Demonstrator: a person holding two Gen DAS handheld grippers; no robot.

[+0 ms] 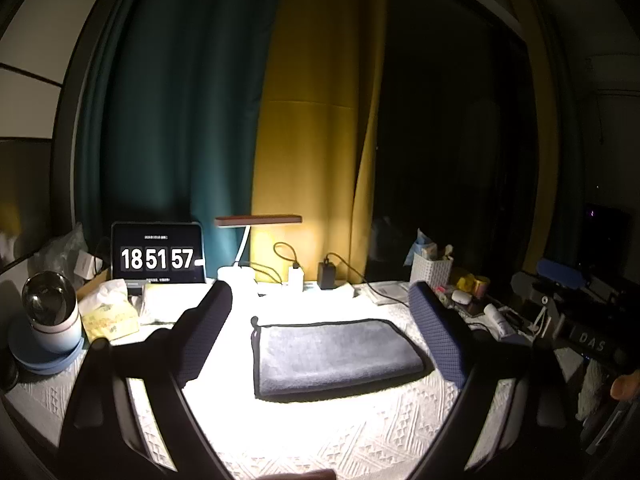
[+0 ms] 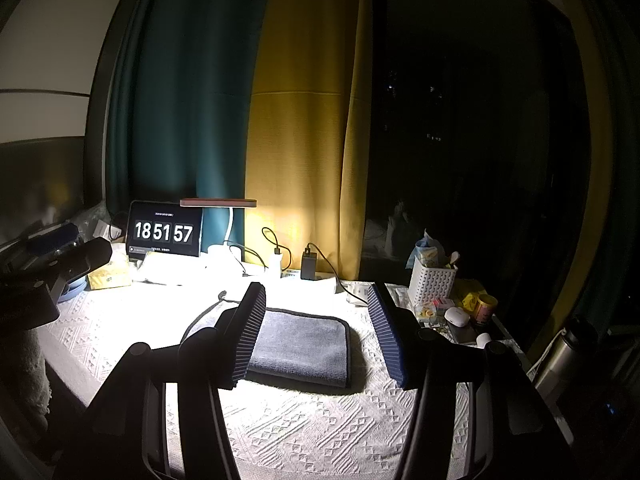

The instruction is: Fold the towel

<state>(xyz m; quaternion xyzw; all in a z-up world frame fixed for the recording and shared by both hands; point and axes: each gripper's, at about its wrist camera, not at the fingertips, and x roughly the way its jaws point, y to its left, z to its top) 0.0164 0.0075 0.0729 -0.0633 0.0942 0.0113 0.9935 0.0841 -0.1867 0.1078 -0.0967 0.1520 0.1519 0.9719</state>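
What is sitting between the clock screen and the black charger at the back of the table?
The white desk lamp and a small white plug with a cable stand between the clock screen and the black charger; the right wrist view shows it best.

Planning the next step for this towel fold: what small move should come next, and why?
Probably none beyond pulling both back: the grey towel already lies folded flat on the tablecloth, and the left gripper and right gripper hover open, holding nothing.

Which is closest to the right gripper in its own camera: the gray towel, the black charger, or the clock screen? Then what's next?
From the right gripper:
1. Gray towel, lying between its fingers.
2. Black charger, behind the towel by the curtain.
3. Clock screen, far back left.
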